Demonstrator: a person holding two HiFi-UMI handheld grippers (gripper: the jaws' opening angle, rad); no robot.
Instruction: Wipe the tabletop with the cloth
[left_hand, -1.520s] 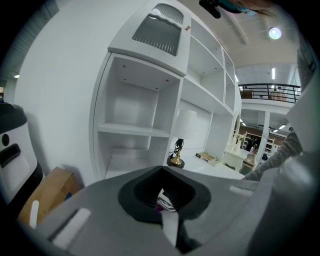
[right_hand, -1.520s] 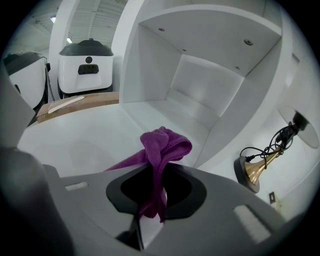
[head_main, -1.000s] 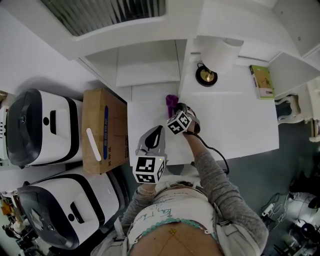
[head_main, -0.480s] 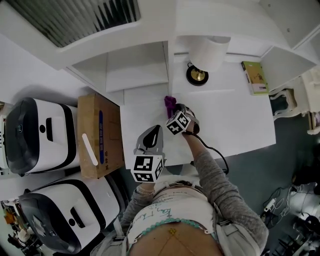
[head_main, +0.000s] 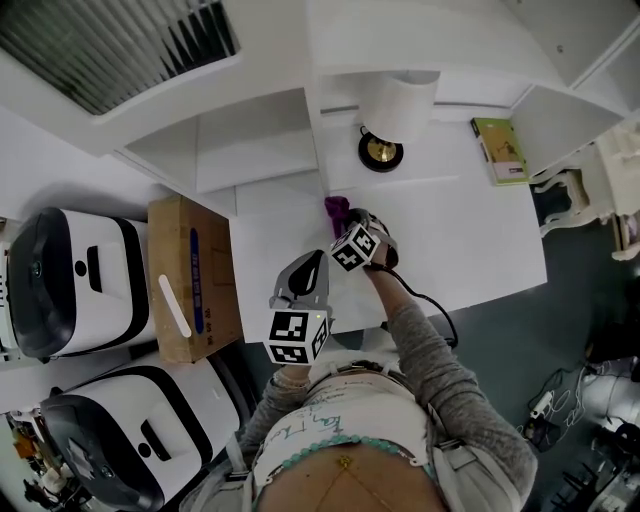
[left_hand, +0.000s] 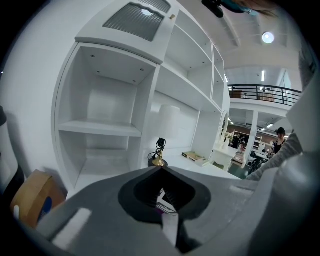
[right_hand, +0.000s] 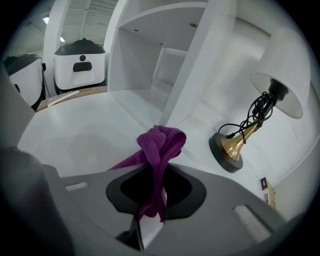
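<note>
Here, the right claw (right_hand: 159, 172) is clamped on the purple cloth (right_hand: 161, 142) at the white counter (head_main: 470, 230); the left claw (left_hand: 161, 169), jaws together and empty, is just beside it.

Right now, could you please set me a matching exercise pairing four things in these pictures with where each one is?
Things:
1. purple cloth
2. lamp
3. green book
4. cardboard box

Places:
A. beside the white machines, off the tabletop
B. lying at the tabletop's edge, far from both grippers
C. clamped between the jaws of the right gripper
D. standing on the tabletop beyond the cloth, near the shelf unit

Pairs: 1-C, 2-D, 3-B, 4-A
</note>
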